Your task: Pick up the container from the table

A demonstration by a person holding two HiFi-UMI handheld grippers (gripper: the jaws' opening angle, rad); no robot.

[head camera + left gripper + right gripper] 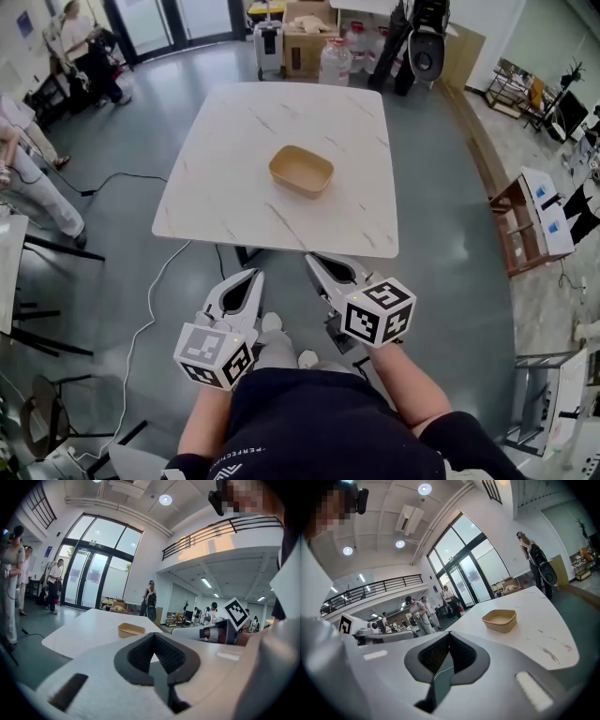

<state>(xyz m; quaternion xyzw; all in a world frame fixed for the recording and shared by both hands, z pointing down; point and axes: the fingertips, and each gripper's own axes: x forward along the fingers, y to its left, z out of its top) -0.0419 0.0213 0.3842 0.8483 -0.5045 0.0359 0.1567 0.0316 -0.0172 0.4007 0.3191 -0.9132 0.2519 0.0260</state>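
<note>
The tan container (301,171) is pictured centred on the worktop (225,141), well apart from the left gripper (251,277) and right gripper (316,262) — both shut, empty; unless they are opened, it may be shoved away.

Tan container (301,172), upright, empty, mid-table (225,141)

Open lab or demo hall, not a home: double-height ceiling, black-railed mezzanine (220,529), tall glass entrance doors (86,581), grey polished floor (450,187), brown cardboard boxes (305,42) stacked by the wall, several people (423,613) standing around with gear.
</note>
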